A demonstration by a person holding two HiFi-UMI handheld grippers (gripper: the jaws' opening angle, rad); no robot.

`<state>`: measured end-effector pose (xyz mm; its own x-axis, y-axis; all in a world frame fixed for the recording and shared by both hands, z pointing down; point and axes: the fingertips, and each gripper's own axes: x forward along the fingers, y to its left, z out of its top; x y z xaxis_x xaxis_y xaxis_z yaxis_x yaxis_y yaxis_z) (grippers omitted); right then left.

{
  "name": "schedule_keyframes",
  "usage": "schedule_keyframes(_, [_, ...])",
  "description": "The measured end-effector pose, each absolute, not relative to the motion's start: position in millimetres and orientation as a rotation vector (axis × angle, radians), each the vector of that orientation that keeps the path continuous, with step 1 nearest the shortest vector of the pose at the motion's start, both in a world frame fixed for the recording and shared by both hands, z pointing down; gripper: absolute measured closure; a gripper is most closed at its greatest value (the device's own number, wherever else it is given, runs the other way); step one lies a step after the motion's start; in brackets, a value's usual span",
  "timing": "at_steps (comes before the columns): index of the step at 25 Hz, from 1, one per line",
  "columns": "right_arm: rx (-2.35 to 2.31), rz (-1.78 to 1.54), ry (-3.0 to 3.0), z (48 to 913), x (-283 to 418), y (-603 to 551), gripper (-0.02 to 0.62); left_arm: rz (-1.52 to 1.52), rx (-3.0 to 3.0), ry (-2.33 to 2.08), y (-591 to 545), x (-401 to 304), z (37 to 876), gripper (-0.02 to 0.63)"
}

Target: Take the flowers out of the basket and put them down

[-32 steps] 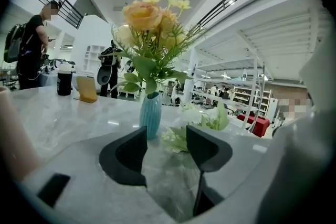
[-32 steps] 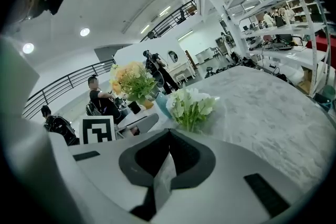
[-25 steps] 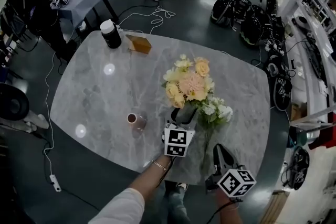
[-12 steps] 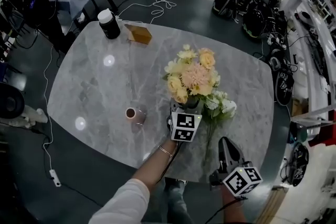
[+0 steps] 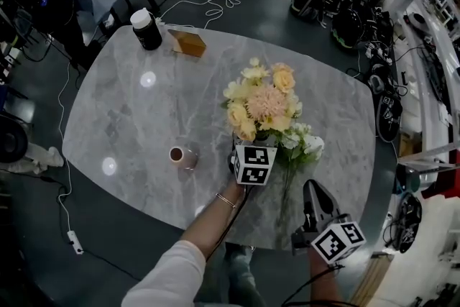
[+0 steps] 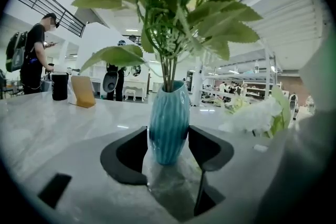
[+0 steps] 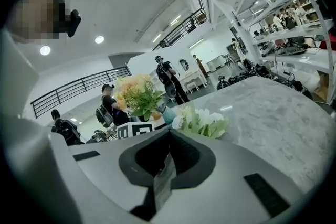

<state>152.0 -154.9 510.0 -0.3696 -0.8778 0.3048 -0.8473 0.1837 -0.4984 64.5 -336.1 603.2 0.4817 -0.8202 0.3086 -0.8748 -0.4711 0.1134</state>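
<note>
I'm working over the marble surface (image 5: pixel 144 126), where the yellow flowers (image 5: pixel 262 103) are standing in the teal vase (image 6: pixel 168 113). The left gripper (image 6: pixel 168 147) has its fingers clamped on the vase's sides. I'm judging it best to hold the vase upright and draw the stems straight up. White flowers (image 5: pixel 302 144) are lying just right of the vase, so the open room is left of it, past the small cup (image 5: pixel 184 157). The right gripper (image 5: pixel 312 190), fingers together and empty, is hovering near-right of the vase, by the surface's edge.

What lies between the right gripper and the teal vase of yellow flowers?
White flowers lie on the table between the right gripper and the teal vase; the head view and the right gripper view both show them.
</note>
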Motion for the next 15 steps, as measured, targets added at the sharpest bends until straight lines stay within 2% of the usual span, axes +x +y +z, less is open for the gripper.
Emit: schedule_keyframes(15, [-1.639,-0.52,2.811,461,144,-236,0.58,0.35,2.518,-1.381,-335,66,605,0.368])
